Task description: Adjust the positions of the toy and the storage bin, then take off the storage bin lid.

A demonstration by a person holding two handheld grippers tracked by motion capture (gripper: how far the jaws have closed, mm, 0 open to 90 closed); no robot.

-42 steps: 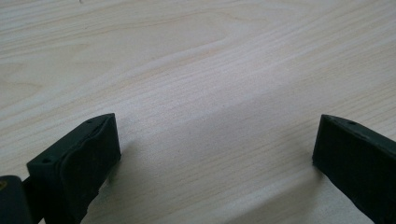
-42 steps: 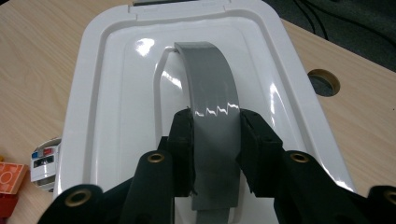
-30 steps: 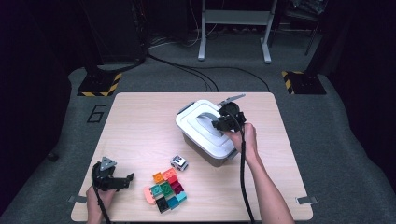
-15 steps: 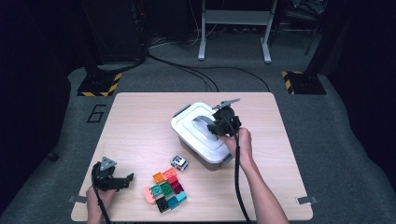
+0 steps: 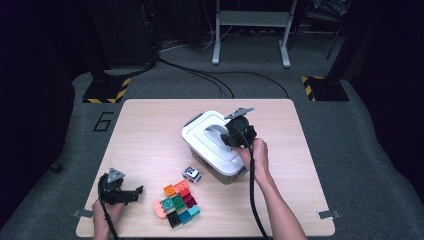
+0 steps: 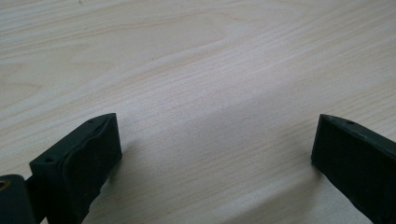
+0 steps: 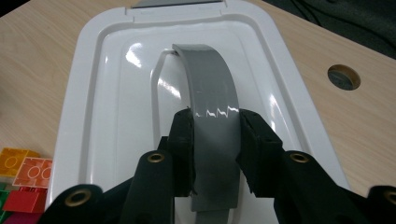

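A white lidded box (image 5: 205, 142) stands in the middle of the wooden table (image 5: 150, 125). Its grey handle (image 7: 210, 88) arches up from the lid (image 7: 116, 93). My right gripper (image 7: 215, 123) is shut on that handle, one pad on each side of the band. From above, the right gripper (image 5: 229, 135) sits over the lid's right half, with the handle (image 5: 216, 129) lifted toward it. My left gripper (image 5: 132, 194) rests low at the table's front left corner. Its jaws stand wide open (image 6: 215, 140) over bare wood with nothing between them.
A cluster of several coloured bricks (image 5: 177, 202) lies near the front edge, between the left gripper and the box. A small white toy car (image 5: 191, 174) sits just in front of the box. A round hole (image 7: 343, 77) is cut in the tabletop beside the box.
The right gripper and the box have shifted slightly to the left together, still joined at the handle. The left gripper has stayed put.
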